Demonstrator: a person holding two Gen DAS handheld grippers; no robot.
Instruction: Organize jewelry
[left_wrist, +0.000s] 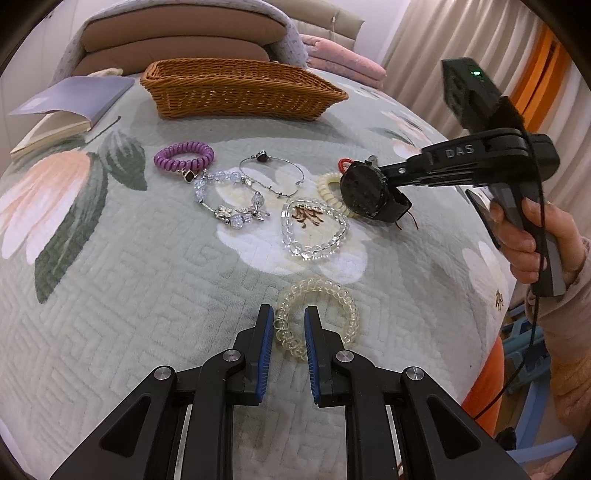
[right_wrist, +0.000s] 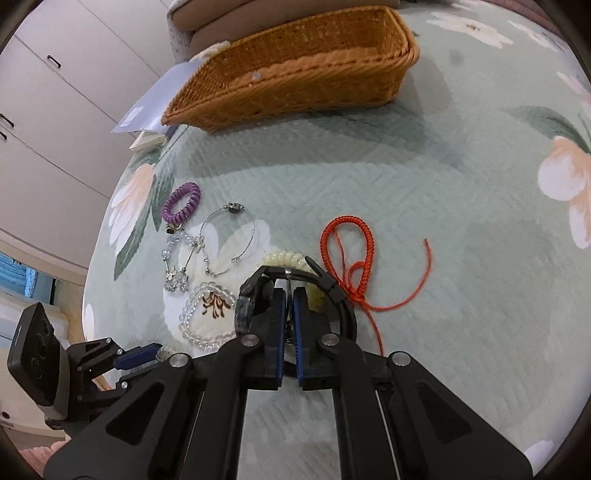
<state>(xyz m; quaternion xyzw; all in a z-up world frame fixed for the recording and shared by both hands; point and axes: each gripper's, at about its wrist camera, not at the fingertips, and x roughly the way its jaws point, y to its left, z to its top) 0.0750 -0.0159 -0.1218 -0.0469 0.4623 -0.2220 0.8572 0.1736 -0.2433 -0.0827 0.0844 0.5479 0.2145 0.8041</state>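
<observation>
My left gripper (left_wrist: 289, 319) straddles one side of a clear coil hair tie (left_wrist: 332, 306) on the quilt, jaws narrowly apart around the coil. My right gripper (right_wrist: 289, 295) is shut on a black watch (left_wrist: 364, 192), seen in its own view as the black watch (right_wrist: 245, 306). A cream coil tie (left_wrist: 328, 184) lies under the watch. A clear bead bracelet (left_wrist: 314, 251), a crystal butterfly bracelet (left_wrist: 229, 210), a silver bangle (left_wrist: 273, 173) and a purple coil tie (left_wrist: 184, 157) lie further out. A red cord (right_wrist: 351, 258) lies right of the watch.
A wicker basket (left_wrist: 240, 92) stands at the far side of the floral quilt (left_wrist: 129, 277); it also shows in the right wrist view (right_wrist: 295, 74). An open notebook (left_wrist: 62, 107) lies left of it. Pillows and folded pink blankets (left_wrist: 343, 62) sit behind. The bed edge drops off at right.
</observation>
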